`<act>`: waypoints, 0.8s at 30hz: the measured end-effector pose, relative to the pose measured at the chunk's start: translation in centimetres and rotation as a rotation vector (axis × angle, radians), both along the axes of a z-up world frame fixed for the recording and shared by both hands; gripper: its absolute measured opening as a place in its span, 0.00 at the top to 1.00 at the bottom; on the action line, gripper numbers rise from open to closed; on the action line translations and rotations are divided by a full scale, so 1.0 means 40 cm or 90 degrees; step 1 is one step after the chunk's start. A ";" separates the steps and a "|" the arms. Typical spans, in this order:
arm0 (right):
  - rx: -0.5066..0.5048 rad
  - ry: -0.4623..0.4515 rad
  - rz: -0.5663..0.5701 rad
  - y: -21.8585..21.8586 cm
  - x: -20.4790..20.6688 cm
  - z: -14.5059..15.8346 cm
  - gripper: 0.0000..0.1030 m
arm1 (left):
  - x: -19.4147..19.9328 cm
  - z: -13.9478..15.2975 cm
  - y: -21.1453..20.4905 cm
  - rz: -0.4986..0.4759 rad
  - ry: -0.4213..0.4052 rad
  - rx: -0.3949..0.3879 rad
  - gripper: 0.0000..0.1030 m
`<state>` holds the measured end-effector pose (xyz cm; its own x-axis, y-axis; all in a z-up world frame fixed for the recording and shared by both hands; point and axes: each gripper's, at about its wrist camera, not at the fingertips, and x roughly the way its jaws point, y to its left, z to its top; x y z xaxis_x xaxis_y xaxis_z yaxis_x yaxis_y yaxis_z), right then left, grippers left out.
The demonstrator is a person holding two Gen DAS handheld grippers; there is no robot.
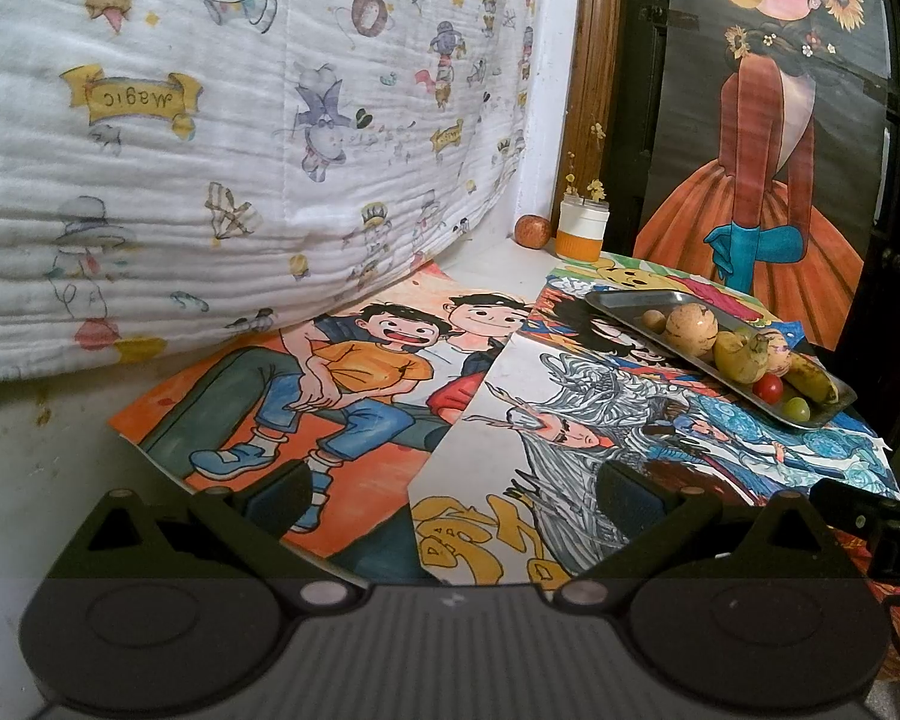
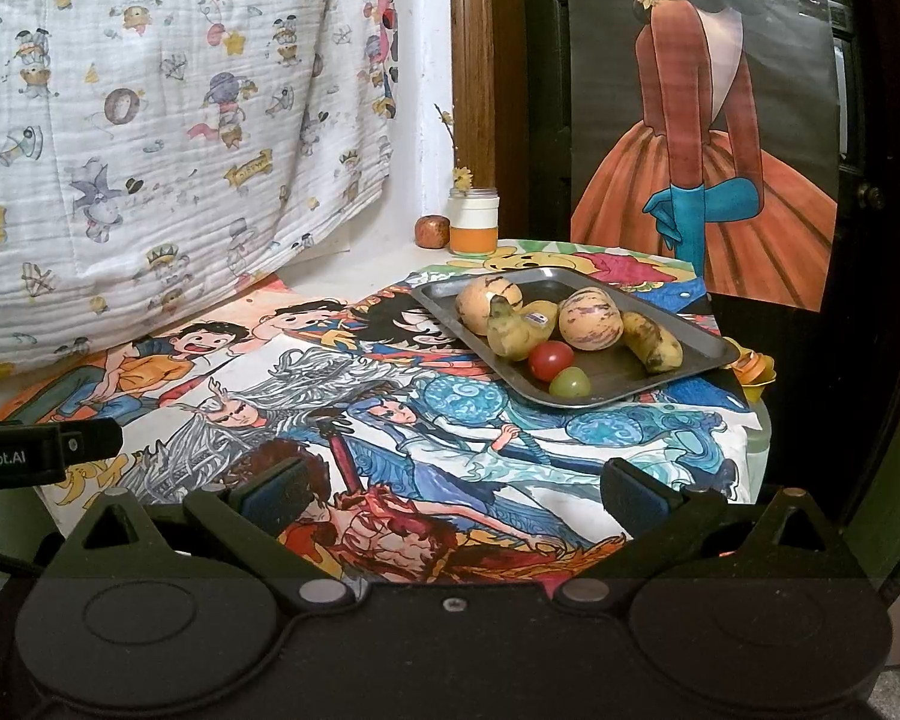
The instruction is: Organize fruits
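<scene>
Both tools are idle. The left gripper (image 1: 453, 495) has its jaws spread wide with nothing between them, hovering low over the drawings (image 1: 354, 396) that cover the table; the right gripper (image 2: 456, 495) is likewise spread wide and empty. The fruit sits on a metal tray (image 2: 699, 342) toward the far right of the table, resting on the drawings. On it, in the right wrist view: two pale round fruits with purple streaks (image 2: 588, 321), a yellow pear (image 2: 513, 333) bearing a sticker, a spotted banana (image 2: 651, 333), a red tomato (image 2: 551, 360) and a green grape (image 2: 570, 384), the last two just beside each other at the near edge. A small brown fruit (image 1: 653, 319) shows at the tray's far end only in the left wrist view. One reddish apple (image 2: 432, 231) stands off the tray, against the back wall, just beside a white and orange jar (image 2: 474, 231). Key relation: from the right gripper the tray lies ahead and slightly right, its long axis running from far left to near right; from the left gripper it lies well off to the right. Judgement: the right gripper is the nearer and better placed for the tray. The apple is well apart from both, and is the one piece not yet gathered.
</scene>
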<state>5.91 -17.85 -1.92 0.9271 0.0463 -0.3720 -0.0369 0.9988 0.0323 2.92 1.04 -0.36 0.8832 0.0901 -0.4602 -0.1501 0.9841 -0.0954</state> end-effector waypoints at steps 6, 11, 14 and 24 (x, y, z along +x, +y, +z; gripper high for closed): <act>0.000 0.000 0.000 0.000 -0.001 0.000 0.00 | -0.004 -0.003 0.007 -0.022 0.001 -0.022 0.00; 0.000 0.001 0.002 0.000 0.000 -0.001 0.00 | -0.006 0.001 -0.007 -0.027 0.009 -0.010 0.00; -0.001 0.002 0.004 0.006 -0.003 -0.006 0.01 | -0.007 0.002 -0.011 -0.021 0.011 -0.006 0.00; 0.000 0.002 0.004 0.005 -0.001 -0.005 0.00 | -0.008 0.002 -0.009 -0.021 0.012 -0.009 0.00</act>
<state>5.85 -17.64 -2.12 0.9253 0.0517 -0.3756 -0.0429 0.9986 0.0318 2.61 0.67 -0.29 0.8768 0.0541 -0.4778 -0.1192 0.9871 -0.1068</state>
